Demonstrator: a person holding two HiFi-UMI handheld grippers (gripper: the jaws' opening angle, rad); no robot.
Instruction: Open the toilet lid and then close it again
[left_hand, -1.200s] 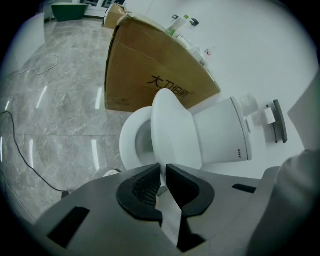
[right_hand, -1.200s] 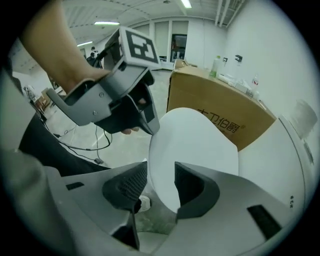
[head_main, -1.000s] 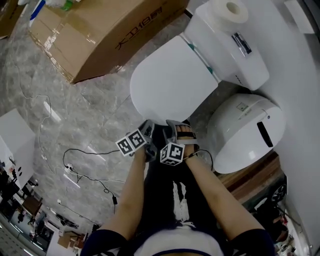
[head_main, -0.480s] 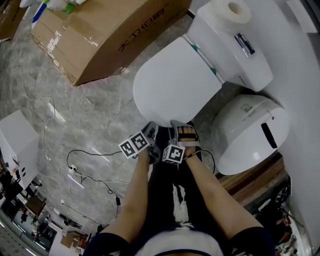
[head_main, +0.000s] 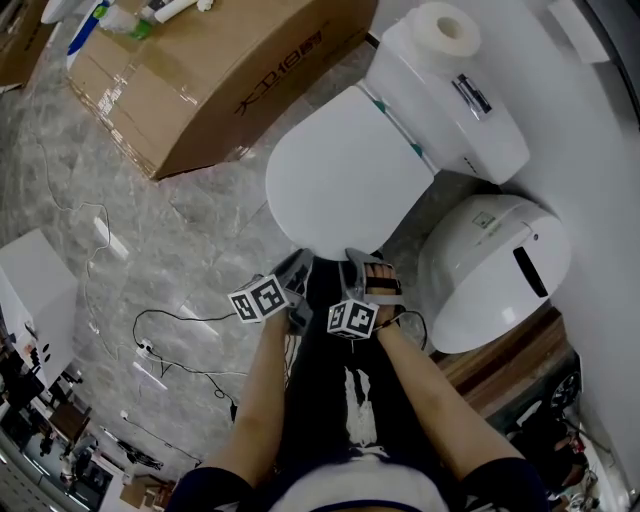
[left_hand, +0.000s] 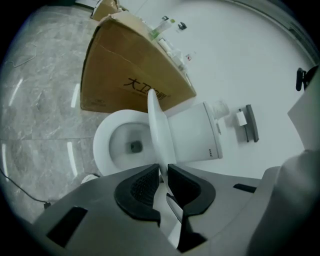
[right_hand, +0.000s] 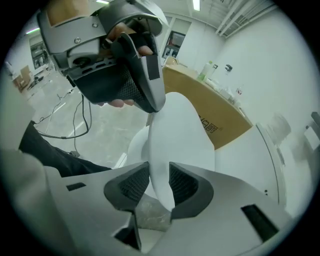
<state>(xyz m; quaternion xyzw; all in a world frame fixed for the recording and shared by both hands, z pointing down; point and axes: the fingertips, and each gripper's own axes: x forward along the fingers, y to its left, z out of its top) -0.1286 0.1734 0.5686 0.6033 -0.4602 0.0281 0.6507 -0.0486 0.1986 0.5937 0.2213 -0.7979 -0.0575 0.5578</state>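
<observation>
Grey stone-patterned floor (head_main: 150, 200) runs under a white toilet set against a white wall. A big cardboard box (head_main: 220, 70) lies beside the toilet and a black cable (head_main: 170, 325) trails across the tiles. A roll of toilet paper (head_main: 445, 30) sits on the tank (head_main: 450, 100), and a rounded white bin (head_main: 490, 270) stands on the toilet's other side.

The lid (head_main: 345, 170) is hinged at the tank end, so both grippers meet at its free front edge, probably because it swings most easily from there. The left gripper (head_main: 298, 264) takes the rim on one side and the right gripper (head_main: 362, 262) sits just beside it.

In the left gripper view the lid appears edge-on, raised off the bowl (left_hand: 122, 145), with the drain showing beneath it. The opening step therefore looks under way, with the lid only partly up.

The left jaws stand close together with the thin rim filling the gap between the pads, and they have just been opening a little. The right jaws stand wider because they reach onto a thicker, curved part of the lid. They have just been closing, and their pads press on both faces.

Holding with both grippers likely keeps the lid from twisting or dropping back while it is carried up toward the tank.
</observation>
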